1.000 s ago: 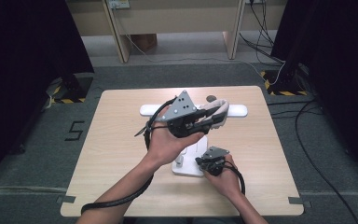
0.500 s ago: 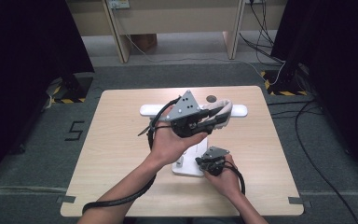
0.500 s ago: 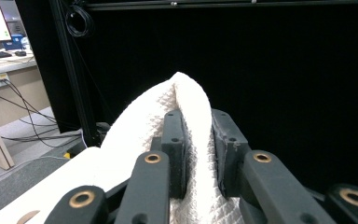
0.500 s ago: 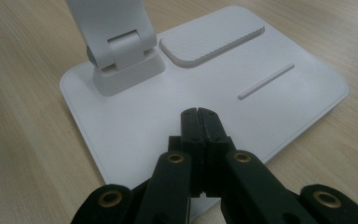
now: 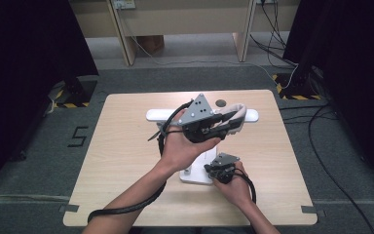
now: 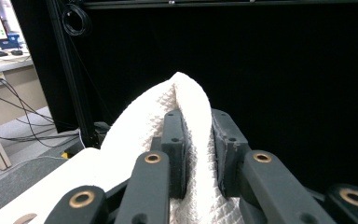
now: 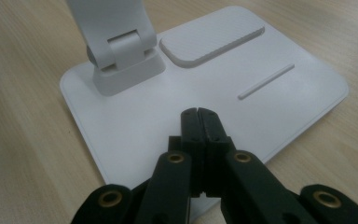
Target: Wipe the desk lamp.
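Observation:
A white desk lamp stands mid-table, with a flat base (image 5: 193,176), a hinged arm (image 7: 116,32) and a long head bar (image 5: 154,115). My left gripper (image 5: 226,122) hovers over the right part of the bar, shut on a white waffle-weave cloth (image 5: 239,113). In the left gripper view the cloth (image 6: 186,98) is pinched between the pads and bulges above them. My right gripper (image 5: 218,169) is low at the base's right edge. Its jaws are shut with nothing between them, tips (image 7: 199,113) resting on the base plate (image 7: 135,126).
The light wooden table (image 5: 126,156) has bare room left and right of the lamp. A small dark round mark (image 5: 220,103) lies behind the head bar. A ridged pad (image 7: 210,39) and a thin slot (image 7: 265,80) sit on the base. Cables trail on the floor beyond.
My left gripper with the cloth has shifted slightly to the right along the head bar. The right gripper has stayed on the base.

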Demonstrator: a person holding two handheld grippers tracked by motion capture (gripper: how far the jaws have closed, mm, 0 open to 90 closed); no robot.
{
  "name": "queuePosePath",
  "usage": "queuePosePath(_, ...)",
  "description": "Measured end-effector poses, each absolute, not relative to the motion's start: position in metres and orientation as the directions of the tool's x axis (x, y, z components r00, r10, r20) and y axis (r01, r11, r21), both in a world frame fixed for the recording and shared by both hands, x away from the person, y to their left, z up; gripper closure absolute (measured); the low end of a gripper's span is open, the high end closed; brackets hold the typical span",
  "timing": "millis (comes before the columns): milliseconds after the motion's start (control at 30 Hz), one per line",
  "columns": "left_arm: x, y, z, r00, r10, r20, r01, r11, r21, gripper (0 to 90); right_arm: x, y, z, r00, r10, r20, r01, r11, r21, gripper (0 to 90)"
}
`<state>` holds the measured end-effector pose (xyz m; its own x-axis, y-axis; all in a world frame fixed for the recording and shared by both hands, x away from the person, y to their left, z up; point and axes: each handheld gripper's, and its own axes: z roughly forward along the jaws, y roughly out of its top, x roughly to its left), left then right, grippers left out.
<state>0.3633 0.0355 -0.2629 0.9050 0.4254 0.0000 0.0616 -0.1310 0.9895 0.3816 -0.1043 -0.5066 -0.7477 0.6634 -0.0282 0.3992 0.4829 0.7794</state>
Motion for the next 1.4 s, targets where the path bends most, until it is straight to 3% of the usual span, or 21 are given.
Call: queuePosePath(1400,0.367,0.002,-0.262,0.920,0.391,-0.010,0.078,-0.159,0.984,76.7,0.382,-0.104,-0.507,-0.750,0.661,-0.033,0.394,0.486,0.780,90.0)
